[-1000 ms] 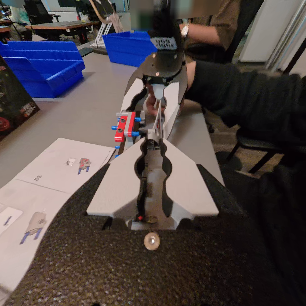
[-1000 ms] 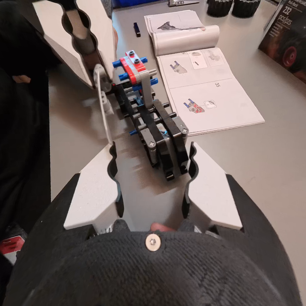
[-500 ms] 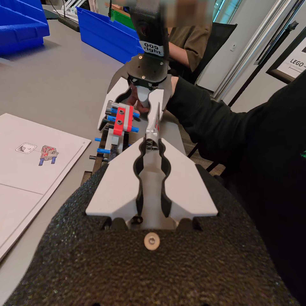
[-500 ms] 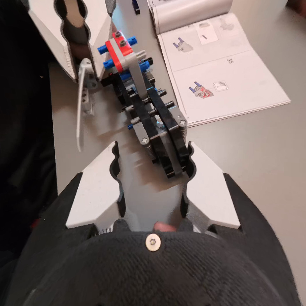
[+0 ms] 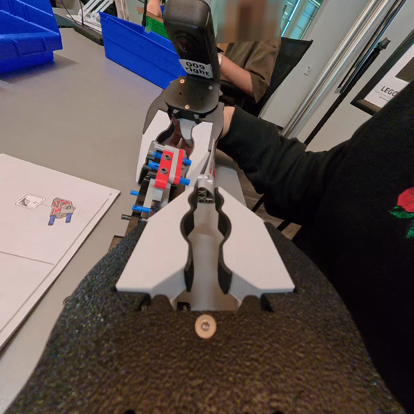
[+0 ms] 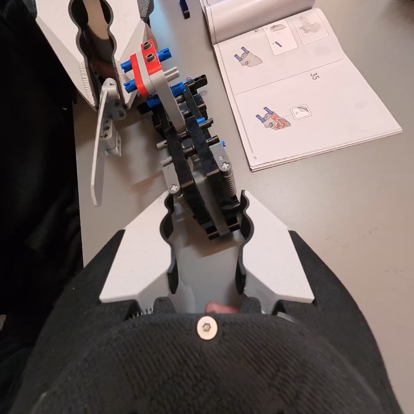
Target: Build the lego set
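The lego model (image 6: 190,156) is a long black frame with springs, blue pins and a red and grey block at its far end, lying on the grey table (image 6: 324,235). My right gripper (image 6: 206,197) has its jaws closed around the model's near black end. My left gripper (image 5: 205,193) is shut on a light grey panel (image 5: 208,177), held beside the model's red block (image 5: 168,170). In the right wrist view the left gripper (image 6: 107,103) is at the top left, with the panel (image 6: 100,145) hanging from it. The right gripper (image 5: 174,154) also shows in the left wrist view.
An open instruction booklet (image 6: 302,89) lies right of the model; it also shows in the left wrist view (image 5: 44,212). Blue bins (image 5: 134,44) stand at the back. A small dark piece (image 6: 184,10) lies beyond the model. The table edge (image 6: 78,201) runs close on the left. A person (image 5: 246,62) sits behind. From either gripper's tips it is about 30 cm to the small dark piece (image 6: 184,10).
My right gripper has moved forward and its jaws have narrowed around the model's black end. My left gripper has brought the grey panel closer beside the red block.
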The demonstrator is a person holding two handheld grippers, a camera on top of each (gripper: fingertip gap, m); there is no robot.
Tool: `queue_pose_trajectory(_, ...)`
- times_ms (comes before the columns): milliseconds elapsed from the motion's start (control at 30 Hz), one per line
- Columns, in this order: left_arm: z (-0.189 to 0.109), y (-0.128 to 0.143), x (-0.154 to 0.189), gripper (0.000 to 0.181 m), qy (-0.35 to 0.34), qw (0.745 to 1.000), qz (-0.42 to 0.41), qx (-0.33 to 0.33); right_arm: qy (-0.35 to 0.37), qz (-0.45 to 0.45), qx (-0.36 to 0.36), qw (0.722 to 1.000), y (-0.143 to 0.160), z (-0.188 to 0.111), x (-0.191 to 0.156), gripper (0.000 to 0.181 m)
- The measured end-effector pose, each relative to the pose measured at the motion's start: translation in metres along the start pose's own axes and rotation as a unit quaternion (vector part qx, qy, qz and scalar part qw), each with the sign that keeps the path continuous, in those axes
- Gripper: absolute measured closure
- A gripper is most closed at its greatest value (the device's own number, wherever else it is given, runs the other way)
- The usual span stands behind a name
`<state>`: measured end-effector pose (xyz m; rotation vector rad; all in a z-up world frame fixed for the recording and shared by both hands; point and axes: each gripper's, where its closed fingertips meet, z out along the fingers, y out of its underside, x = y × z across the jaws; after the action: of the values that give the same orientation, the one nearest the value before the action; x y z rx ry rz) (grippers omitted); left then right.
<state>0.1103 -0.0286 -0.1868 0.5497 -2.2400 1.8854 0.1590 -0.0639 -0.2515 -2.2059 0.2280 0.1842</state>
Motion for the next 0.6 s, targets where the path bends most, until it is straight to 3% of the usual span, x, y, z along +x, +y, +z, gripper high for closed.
queue_pose_trajectory(233,-0.007,-0.006,-0.004,0.169,0.017,0.998,-0.05,0.03,0.007,0.011,-0.006,1.0,0.001,0.001,0.004,0.131)
queue_pose_trajectory(500,-0.011,-0.01,0.006,0.169,0.106,0.983,-0.138,0.054,0.007,0.012,-0.007,1.0,0.001,0.001,0.004,0.132)
queue_pose_trajectory(600,-0.012,-0.012,0.004,0.169,0.109,0.979,-0.157,0.067,0.011,0.028,-0.001,1.0,0.0,0.003,0.003,0.13)
